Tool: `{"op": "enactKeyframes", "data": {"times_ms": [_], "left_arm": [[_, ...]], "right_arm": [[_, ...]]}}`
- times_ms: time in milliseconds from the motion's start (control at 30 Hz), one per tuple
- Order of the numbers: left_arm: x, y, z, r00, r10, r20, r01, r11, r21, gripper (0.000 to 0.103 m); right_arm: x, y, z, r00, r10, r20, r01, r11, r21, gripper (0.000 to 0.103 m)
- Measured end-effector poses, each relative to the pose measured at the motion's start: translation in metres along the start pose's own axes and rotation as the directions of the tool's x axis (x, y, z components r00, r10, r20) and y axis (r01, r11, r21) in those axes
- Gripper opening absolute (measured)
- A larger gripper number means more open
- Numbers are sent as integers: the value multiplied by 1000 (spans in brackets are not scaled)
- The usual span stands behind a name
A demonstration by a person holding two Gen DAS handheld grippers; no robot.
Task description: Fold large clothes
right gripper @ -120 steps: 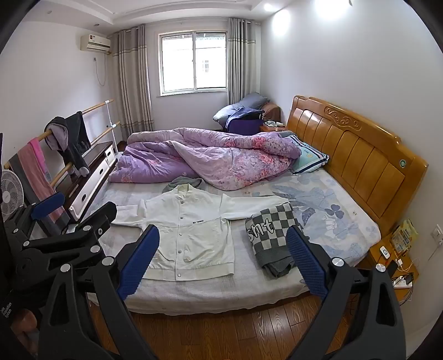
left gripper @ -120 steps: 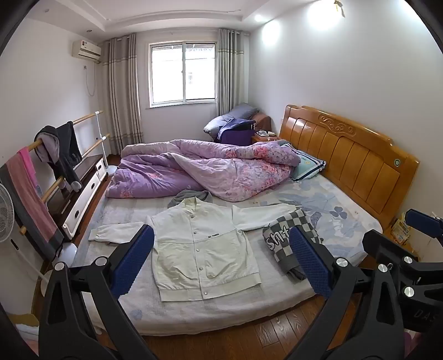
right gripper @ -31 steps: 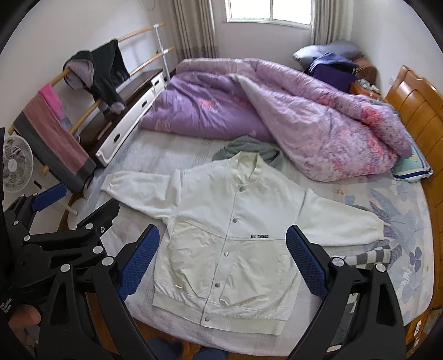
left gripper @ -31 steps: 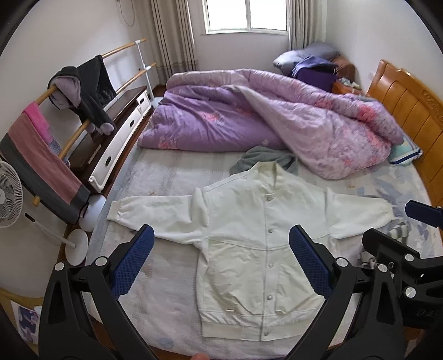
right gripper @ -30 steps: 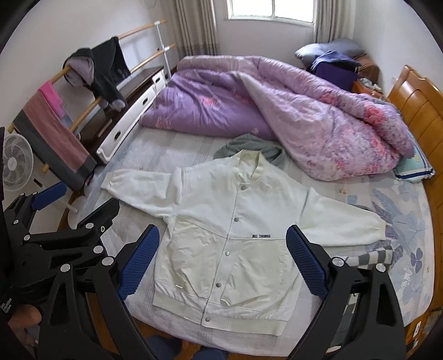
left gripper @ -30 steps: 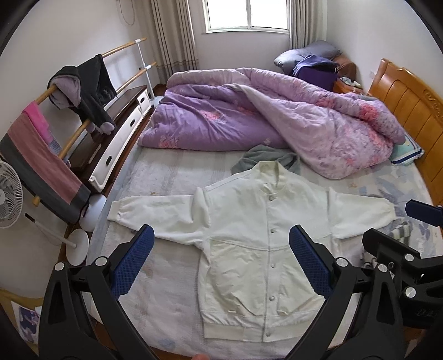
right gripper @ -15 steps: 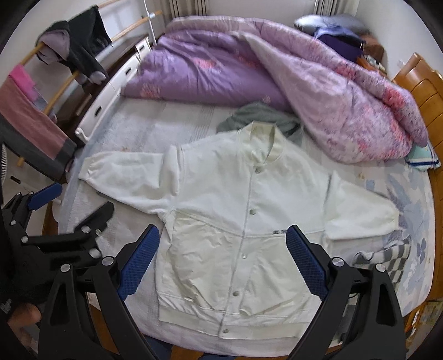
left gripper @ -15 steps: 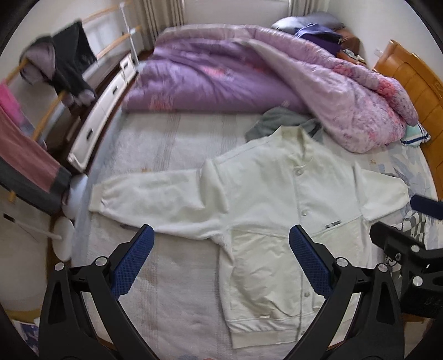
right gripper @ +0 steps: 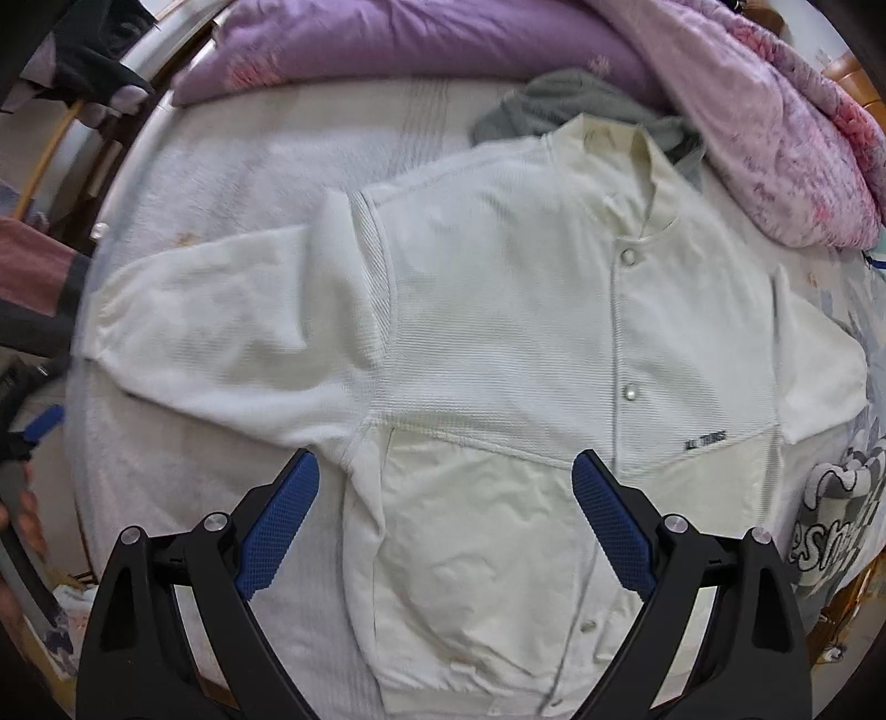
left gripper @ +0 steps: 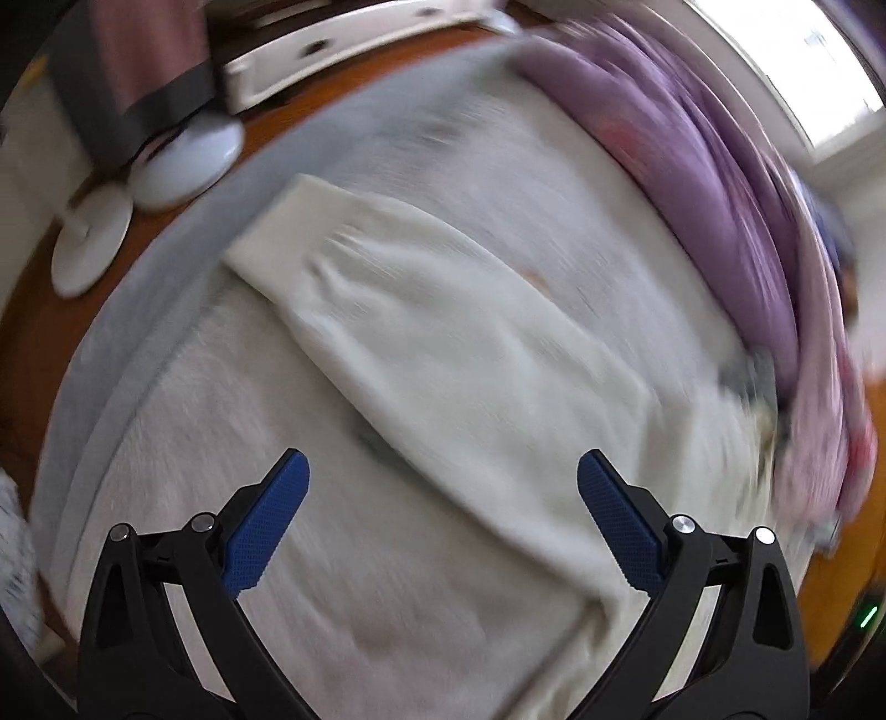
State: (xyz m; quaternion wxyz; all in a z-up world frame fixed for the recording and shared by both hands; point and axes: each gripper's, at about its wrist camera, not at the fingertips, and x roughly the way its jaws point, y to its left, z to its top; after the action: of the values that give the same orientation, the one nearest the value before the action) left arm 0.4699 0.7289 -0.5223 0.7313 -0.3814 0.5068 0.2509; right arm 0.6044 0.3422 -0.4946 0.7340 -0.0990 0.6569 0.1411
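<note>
Bed [right gripper: 232, 127] under jacket [right gripper: 498, 310], quilt [right gripper: 421, 39]

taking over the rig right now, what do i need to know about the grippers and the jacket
Left hand-held gripper: open, empty, over the jacket's sleeve; that view is blurred.
Right hand-held gripper: open, empty, above the jacket's lower front.
White jacket: flat on the bed, buttoned, front up, both sleeves spread out. Checkered cloth lies beside it.
Done: jacket laid out. Left: every fold, likely starting with the sleeves.

Cream-white snap-front jacket [right gripper: 498, 343], buttoned, flat and face-up on the bed, both sleeves spread out sideways.
</note>
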Motion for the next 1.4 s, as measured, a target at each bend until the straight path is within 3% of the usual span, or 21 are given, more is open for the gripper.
{"op": "enactKeyframes", "data": {"times_ms": [133,267,333,400,533,600,667,733,800,867,933,1033,1133,1300,1400], "left_arm": [[30,59,39,999,-42,11,44,984,-174,97],[57,91,61,992,-123,-1,116,944,-309,97],[63,96,66,993,-122,7,117,935,-335,95],[76,100,72,994,-109,-24,95,941,-325,65],[87,101,69,996,-82,-45,64,946,-319,55],[85,105,68,996,-80,-28,67,945,-321,30],[71,112,66,991,-132,26,133,926,-352,16],[55,110,67,990,-121,67,136,936,-325,15],[28,102,65,984,-131,122,162,943,-292,15],[-3,95,62,972,-156,178,199,945,-259,15],[-31,88,57,960,-170,223,220,950,-222,15],[-68,74,44,947,-175,268,217,966,-138,14],[-90,61,29,941,-191,279,224,970,-92,13],[-126,-6,12,926,-167,339,161,986,44,12],[-159,-62,-7,902,-173,396,118,980,160,12]], "right_arm": [[32,3,6,999,36,-37,-34,998,45,89],[56,8,9,994,91,-63,-86,993,79,89],[64,10,10,991,116,-69,-110,990,92,89],[71,11,11,986,148,-80,-139,984,108,89],[80,11,15,980,179,-88,-167,977,130,89],[81,11,17,978,189,-84,-177,975,134,89],[83,9,19,977,195,-80,-182,972,148,89],[84,3,20,976,206,-63,-193,966,171,89],[87,-1,22,973,222,-55,-209,961,178,79],[93,-2,24,965,255,-64,-241,955,175,44],[103,0,22,957,280,-73,-266,951,159,19],[124,6,20,938,334,-98,-318,936,151,12],[150,-2,17,919,372,-129,-341,915,215,9],[159,-11,26,885,429,-181,-376,888,266,8],[142,-21,24,864,475,-168,-432,870,238,9]]}}
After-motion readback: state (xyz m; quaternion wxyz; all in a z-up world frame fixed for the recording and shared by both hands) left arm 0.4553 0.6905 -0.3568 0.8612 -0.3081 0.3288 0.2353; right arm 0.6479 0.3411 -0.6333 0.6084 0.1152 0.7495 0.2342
